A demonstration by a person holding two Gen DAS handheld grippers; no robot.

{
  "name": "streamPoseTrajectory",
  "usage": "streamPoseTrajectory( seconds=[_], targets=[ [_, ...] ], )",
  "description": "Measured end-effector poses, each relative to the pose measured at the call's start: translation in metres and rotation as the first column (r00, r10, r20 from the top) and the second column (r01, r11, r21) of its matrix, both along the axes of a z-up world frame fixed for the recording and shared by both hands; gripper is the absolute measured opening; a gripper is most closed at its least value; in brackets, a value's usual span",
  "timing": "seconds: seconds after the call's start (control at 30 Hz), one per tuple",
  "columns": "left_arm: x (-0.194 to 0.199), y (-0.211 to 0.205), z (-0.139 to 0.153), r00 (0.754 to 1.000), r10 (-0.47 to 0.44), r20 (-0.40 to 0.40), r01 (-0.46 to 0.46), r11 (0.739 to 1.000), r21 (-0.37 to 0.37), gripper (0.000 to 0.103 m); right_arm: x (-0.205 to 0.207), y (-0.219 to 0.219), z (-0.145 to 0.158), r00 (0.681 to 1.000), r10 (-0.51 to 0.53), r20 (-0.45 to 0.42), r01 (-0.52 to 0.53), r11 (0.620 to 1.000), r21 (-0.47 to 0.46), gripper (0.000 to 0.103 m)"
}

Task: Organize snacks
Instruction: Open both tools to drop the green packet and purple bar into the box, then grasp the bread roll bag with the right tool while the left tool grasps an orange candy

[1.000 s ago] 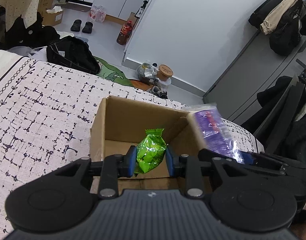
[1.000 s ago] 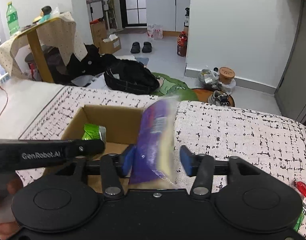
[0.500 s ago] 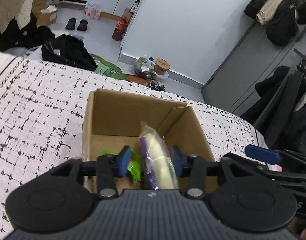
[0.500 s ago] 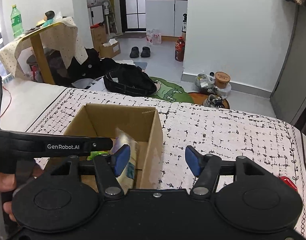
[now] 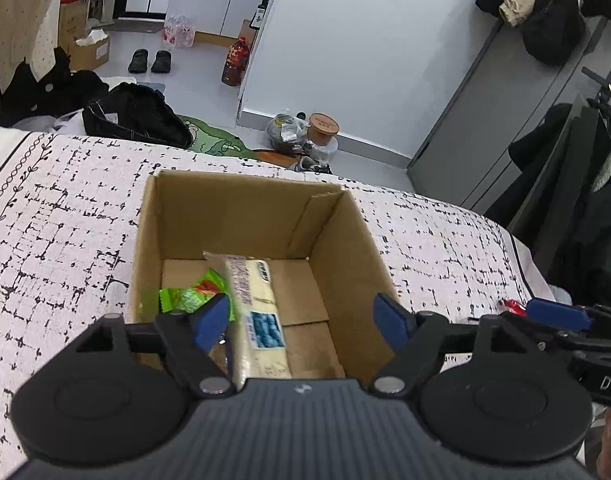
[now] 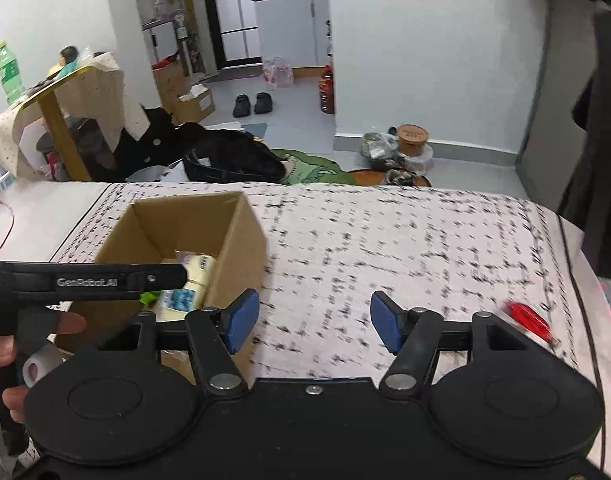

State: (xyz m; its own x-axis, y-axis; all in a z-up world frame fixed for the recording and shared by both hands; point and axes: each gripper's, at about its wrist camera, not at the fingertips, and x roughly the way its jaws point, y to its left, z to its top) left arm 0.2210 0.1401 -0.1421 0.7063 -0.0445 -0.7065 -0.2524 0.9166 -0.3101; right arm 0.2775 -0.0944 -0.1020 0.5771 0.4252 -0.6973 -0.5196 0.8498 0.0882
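An open cardboard box stands on the patterned cloth; it also shows in the right wrist view. Inside lie a green snack packet and a pale purple-printed snack pack, the pack also visible in the right wrist view. My left gripper is open and empty above the box's near edge. My right gripper is open and empty over the cloth to the right of the box. A red snack lies on the cloth at the right, also seen in the left wrist view.
The patterned cloth covers the surface. Beyond its far edge the floor holds a black bag, slippers, a bottle and a brown tub. A grey cabinet and hanging coats stand at the right.
The left gripper let go of the green packet and the right let go of the purple pack; both now lie in the box. Both grippers opened, and the right moved right toward the red snack.
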Motion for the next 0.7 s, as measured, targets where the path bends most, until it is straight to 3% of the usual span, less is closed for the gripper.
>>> streamPoseTrajectory(
  seconds=[0.3,0.5,0.7],
  targets=[
    [-0.004,-0.031,0.009,1.0,0.004,-0.024,-0.002,0.998,0.07,0.087,-0.005,-0.047,-0.002,0.998,-0.056,0.009,0.056,0.998,0.042,0.082],
    [-0.009,-0.051,0.02,1.0,0.004,0.006,-0.005,0.992,0.126,0.098,-0.008,-0.077,-0.005,0.996,-0.085,0.015,0.084,0.994,0.068,0.096],
    [-0.011,-0.077,0.029,0.999,-0.032,0.019,0.029,0.989,0.142,0.103,-0.012,-0.11,-0.012,0.993,-0.121,0.001,0.12,0.988,0.094,0.097]
  ],
)
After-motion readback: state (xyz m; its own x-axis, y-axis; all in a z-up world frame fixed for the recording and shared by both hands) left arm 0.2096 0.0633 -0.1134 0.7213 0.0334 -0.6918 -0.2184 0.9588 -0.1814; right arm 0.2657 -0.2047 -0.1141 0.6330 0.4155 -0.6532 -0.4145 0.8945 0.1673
